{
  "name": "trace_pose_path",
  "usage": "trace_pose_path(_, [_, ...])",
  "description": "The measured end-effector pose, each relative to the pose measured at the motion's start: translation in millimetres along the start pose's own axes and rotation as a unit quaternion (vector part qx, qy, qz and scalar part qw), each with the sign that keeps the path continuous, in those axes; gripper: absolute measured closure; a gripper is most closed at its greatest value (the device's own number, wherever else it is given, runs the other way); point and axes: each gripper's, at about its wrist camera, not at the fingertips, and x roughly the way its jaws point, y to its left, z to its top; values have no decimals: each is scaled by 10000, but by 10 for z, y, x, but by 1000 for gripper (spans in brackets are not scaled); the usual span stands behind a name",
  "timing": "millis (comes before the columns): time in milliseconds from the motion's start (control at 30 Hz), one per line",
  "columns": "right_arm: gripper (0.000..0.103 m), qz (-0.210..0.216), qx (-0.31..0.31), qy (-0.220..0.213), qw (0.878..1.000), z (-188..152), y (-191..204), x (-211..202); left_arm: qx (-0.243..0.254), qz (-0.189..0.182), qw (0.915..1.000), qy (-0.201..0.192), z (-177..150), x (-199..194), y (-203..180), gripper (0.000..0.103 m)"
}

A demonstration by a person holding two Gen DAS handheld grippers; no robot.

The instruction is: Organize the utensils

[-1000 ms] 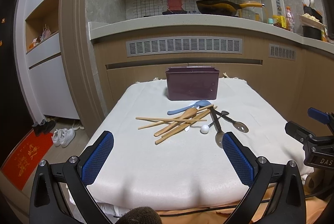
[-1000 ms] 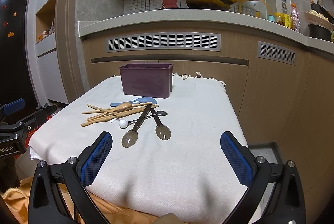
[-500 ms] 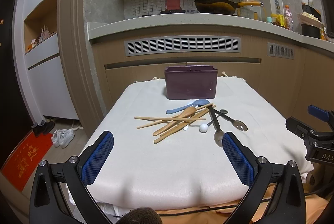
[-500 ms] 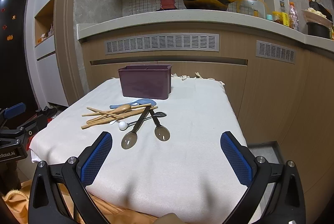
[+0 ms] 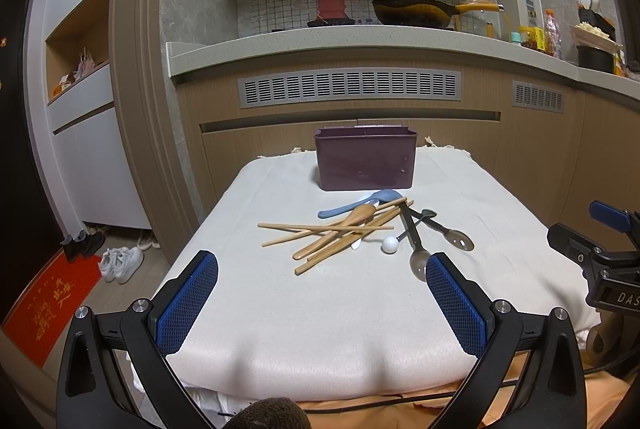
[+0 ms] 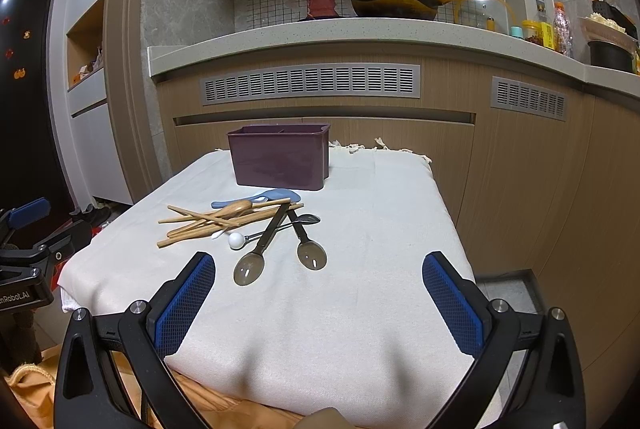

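A pile of utensils lies mid-table on a white cloth [image 5: 320,309]: wooden chopsticks [image 5: 324,227], a wooden spoon [image 5: 340,229], a blue spoon [image 5: 360,203], two dark-handled metal spoons [image 5: 418,261] and a small white-ball-ended spoon [image 5: 389,245]. A purple utensil box [image 5: 365,163] stands behind them, also in the right wrist view [image 6: 280,161]. The pile also shows in the right wrist view [image 6: 240,221]. My left gripper [image 5: 320,301] is open and empty near the front edge. My right gripper [image 6: 318,305] is open and empty, near the front right.
A kitchen counter [image 5: 360,41] with a pan [image 5: 416,11] runs behind the table. Cabinet fronts [image 6: 520,169] stand close on the right. Shoes [image 5: 120,263] and a red mat [image 5: 44,305] lie on the floor at left. Orange fabric [image 5: 400,409] hangs below the front edge.
Both views have dipped slightly and drifted a little; the utensils and the box have not moved. Both grippers stay open.
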Motion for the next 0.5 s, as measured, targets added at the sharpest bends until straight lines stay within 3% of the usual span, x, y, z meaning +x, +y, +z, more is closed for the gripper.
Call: trace_pose_path(500, [0,45,14,48,10000,-6,17,25,2,-5,10000,21,5,1,-7,0])
